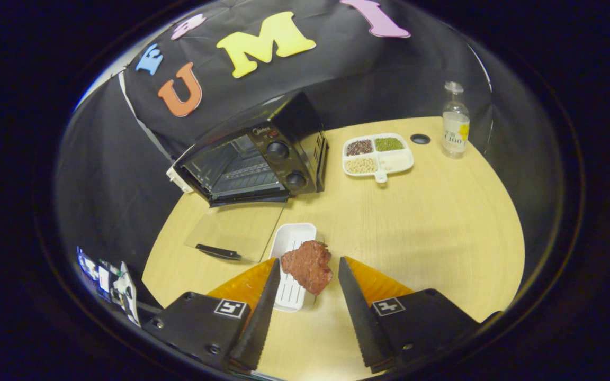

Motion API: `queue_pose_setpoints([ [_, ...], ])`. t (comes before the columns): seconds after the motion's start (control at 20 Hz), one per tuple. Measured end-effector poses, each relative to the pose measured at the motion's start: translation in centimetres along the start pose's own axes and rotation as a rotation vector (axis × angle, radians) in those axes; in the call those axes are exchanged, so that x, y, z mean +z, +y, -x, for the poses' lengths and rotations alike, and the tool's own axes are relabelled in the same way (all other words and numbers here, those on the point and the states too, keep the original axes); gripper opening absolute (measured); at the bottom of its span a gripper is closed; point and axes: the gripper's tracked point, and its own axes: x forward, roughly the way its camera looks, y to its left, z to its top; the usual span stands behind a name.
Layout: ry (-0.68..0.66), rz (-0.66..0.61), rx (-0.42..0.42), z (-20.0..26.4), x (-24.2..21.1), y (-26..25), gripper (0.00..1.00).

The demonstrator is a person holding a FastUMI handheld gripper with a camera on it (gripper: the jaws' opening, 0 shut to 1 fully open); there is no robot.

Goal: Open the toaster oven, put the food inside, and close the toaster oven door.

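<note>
A black toaster oven (262, 153) stands at the far left of the wooden table (442, 227). Its glass door (236, 230) lies folded down flat on the tabletop, black handle (219, 252) toward me, and the wire rack inside shows. In front of the door sits a small white tray (295, 235). A reddish-brown slab of meat (309, 270) rests over the tray's right edge. My gripper (309, 260) is open, with one finger on each side of the meat and a small gap on both sides, neither pressing on it.
A white divided dish (396, 161) with beans and grains sits beyond and to the right of the oven. A clear glass bottle (455, 120) stands at the far right next to a cable hole (420, 138). Some small equipment (117, 288) lies off the table's left edge.
</note>
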Motion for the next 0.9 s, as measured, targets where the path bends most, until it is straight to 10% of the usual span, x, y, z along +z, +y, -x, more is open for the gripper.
queue_pose_setpoints([
  [0.45, 0.028, -0.141, 0.151, -0.4, -1.6, 0.8, 0.12],
  [0.9, -0.122, 0.078, 0.089, 6.7, -1.1, 6.0, 0.10],
])
